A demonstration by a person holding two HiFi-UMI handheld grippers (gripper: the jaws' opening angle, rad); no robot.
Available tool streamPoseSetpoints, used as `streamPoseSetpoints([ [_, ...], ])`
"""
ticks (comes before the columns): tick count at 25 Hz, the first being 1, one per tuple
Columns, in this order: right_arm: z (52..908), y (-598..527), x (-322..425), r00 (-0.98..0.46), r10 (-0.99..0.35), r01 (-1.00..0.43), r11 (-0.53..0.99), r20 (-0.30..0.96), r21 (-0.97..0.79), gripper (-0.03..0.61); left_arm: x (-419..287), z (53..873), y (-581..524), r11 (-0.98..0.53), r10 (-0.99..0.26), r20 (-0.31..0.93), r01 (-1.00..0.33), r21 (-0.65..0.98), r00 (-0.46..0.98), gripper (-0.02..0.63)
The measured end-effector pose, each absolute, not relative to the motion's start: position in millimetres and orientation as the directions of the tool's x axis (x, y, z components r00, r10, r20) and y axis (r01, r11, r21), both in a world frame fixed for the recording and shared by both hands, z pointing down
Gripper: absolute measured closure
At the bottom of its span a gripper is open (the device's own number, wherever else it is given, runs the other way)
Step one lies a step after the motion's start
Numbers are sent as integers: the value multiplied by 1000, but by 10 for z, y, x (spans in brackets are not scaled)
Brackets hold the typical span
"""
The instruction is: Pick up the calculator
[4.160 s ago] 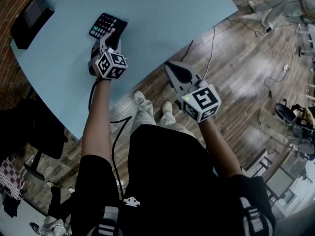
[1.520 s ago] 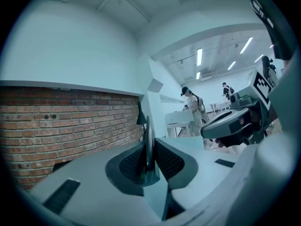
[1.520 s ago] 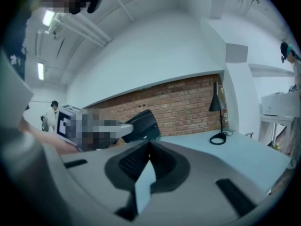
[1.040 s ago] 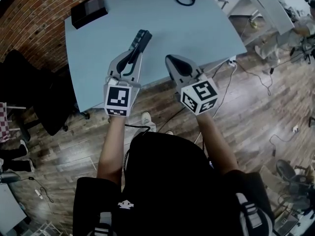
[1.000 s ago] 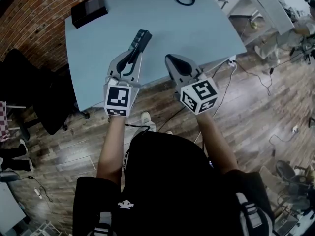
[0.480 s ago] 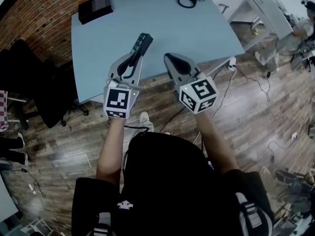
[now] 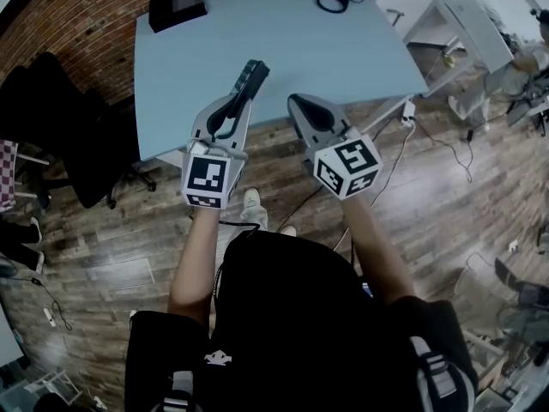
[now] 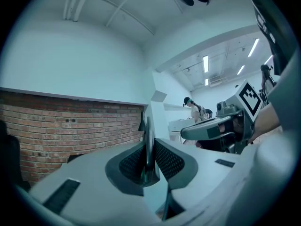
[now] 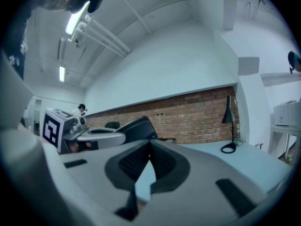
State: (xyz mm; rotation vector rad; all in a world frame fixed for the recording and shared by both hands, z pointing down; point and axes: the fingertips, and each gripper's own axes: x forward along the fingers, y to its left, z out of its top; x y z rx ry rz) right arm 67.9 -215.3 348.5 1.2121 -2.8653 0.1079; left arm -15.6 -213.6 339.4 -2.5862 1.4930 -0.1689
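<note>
The black calculator (image 7: 250, 79) hangs in the air, edge-up, over the near edge of the light blue table (image 7: 343, 50). My left gripper (image 7: 235, 103) is shut on its near end. In the left gripper view the calculator (image 8: 147, 140) shows as a thin dark blade clamped between the two ribbed pads, with the left gripper (image 8: 147, 150) pointing level. My right gripper (image 7: 294, 102) floats beside it on the right, shut and with nothing in it. In the right gripper view the right gripper (image 9: 149, 144) has its pads together, and the calculator (image 9: 137, 127) is a dark slab to the left.
A black box (image 7: 177, 7) sits at the table's far left corner and a lamp's round black base (image 7: 333, 1) at the far edge. A black office chair (image 7: 73, 136) stands left of the table. White furniture (image 7: 455, 15) and cables lie right on the wooden floor.
Both grippers have drawn back from the table toward the person, side by side. The calculator stays clamped in the left gripper. The right gripper stays shut.
</note>
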Motion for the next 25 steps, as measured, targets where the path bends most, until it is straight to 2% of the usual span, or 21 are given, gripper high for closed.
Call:
streamPoseSetpoints([
  [25, 3521, -1661, 507, -729, -683, -685, 727, 49, -54, 574, -383, 3488, -1483, -444, -894, 15, -884, -144, 447, 554],
])
